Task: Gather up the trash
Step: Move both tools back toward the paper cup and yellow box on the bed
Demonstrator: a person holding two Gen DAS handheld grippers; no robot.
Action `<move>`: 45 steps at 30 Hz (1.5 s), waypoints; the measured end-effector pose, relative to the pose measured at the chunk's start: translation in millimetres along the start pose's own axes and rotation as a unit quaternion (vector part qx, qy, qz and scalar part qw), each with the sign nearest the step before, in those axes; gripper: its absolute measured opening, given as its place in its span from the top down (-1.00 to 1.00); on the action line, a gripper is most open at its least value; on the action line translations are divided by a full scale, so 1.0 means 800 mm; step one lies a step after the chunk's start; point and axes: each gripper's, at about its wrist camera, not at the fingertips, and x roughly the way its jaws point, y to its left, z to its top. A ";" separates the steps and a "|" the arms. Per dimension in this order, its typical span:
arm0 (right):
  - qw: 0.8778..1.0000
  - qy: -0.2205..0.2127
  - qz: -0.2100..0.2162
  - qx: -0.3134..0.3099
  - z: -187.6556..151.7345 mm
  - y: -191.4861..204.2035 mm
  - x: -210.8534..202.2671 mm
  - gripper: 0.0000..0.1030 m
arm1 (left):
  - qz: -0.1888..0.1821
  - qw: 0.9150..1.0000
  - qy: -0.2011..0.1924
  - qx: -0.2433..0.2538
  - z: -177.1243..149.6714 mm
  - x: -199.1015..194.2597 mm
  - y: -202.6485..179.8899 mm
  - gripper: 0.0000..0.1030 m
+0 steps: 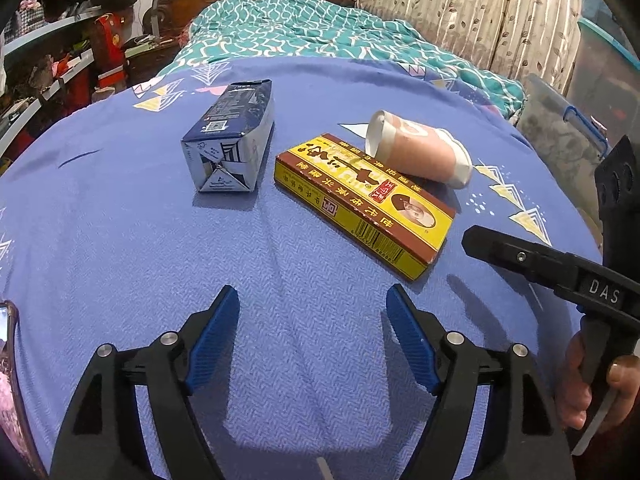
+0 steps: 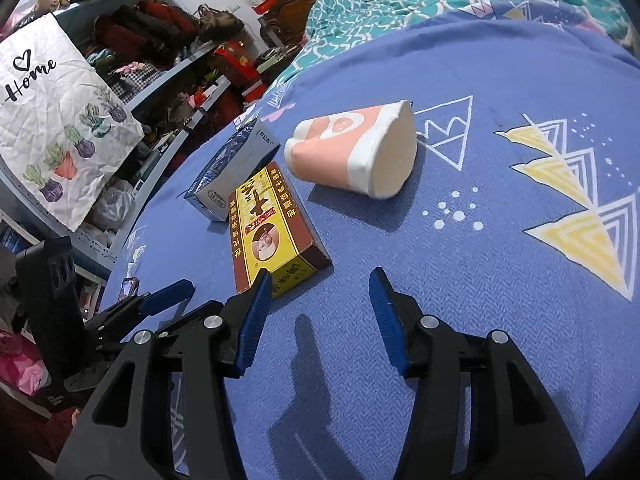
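On the blue patterned bedspread point(image 1: 120, 240) lies a flat yellow-and-brown cardboard box point(image 1: 362, 204), long axis diagonal, just ahead of the right gripper point(image 2: 318, 294); both grippers' fingers point(image 1: 214, 330) stand apart, empty, left gripper point(image 1: 312, 312) farther off.

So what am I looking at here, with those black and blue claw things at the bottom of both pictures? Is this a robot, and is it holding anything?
No robot: a person holds a hand-operated gripper in each hand, and each carries a wide-angle camera looking along its jaws. One picture comes from the left gripper, the other from the right gripper. Each camera also catches the other tool at the edge of its view.

Both look down on a bed with a blue bedspread. Three pieces of trash lie on it: a blue and white carton, a flat yellow and brown box, and a pink paper cup tipped on its side.

Both pairs of jaws stand open with nothing between them, so nothing is held.
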 end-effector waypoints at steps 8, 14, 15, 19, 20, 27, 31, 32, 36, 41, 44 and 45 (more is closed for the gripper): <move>1.000 0.000 -0.004 -0.005 0.005 0.003 0.005 -0.06 | -0.012 1.000 -0.003 -0.006 -0.001 0.000 0.002 -0.45; 1.000 -0.025 -0.002 -0.003 0.002 0.003 -0.007 -0.10 | -0.019 1.000 -0.003 -0.008 -0.001 -0.001 0.005 -0.48; 1.000 -0.029 -0.003 0.001 0.002 0.001 -0.009 -0.10 | -0.020 1.000 -0.004 -0.009 -0.002 -0.001 0.006 -0.48; 0.999 -0.034 -0.002 0.007 0.005 0.000 -0.011 -0.11 | -0.025 1.000 -0.005 -0.012 -0.001 -0.001 0.008 -0.48; 0.999 -0.035 -0.001 0.004 0.006 0.001 -0.010 -0.11 | -0.027 1.000 -0.005 -0.013 -0.001 -0.002 0.009 -0.48; 0.999 -0.029 0.008 0.011 0.026 0.009 0.005 -0.11 | -0.042 0.998 -0.011 -0.035 -0.001 -0.006 0.020 -0.48; 0.999 -0.026 0.011 0.020 0.035 0.007 0.013 -0.11 | -0.047 0.998 -0.014 -0.047 -0.001 -0.007 0.027 -0.48; 0.999 -0.023 0.010 0.022 0.035 0.006 0.015 -0.11 | -0.049 0.998 -0.014 -0.049 -0.001 -0.008 0.028 -0.48; 0.999 0.002 0.028 0.022 0.027 0.010 0.025 -0.11 | -0.050 0.997 -0.015 -0.053 -0.001 -0.008 0.029 -0.48; 0.997 0.018 0.074 0.003 0.019 0.027 0.025 -0.11 | -0.051 0.997 -0.015 -0.054 -0.001 -0.008 0.030 -0.48; 0.998 -0.007 0.063 0.021 0.024 0.014 0.009 -0.11 | -0.052 0.997 -0.016 -0.056 -0.002 -0.008 0.031 -0.48; 0.998 -0.017 0.056 0.029 0.025 0.007 0.003 -0.12 | -0.052 0.997 -0.016 -0.056 -0.002 -0.008 0.032 -0.48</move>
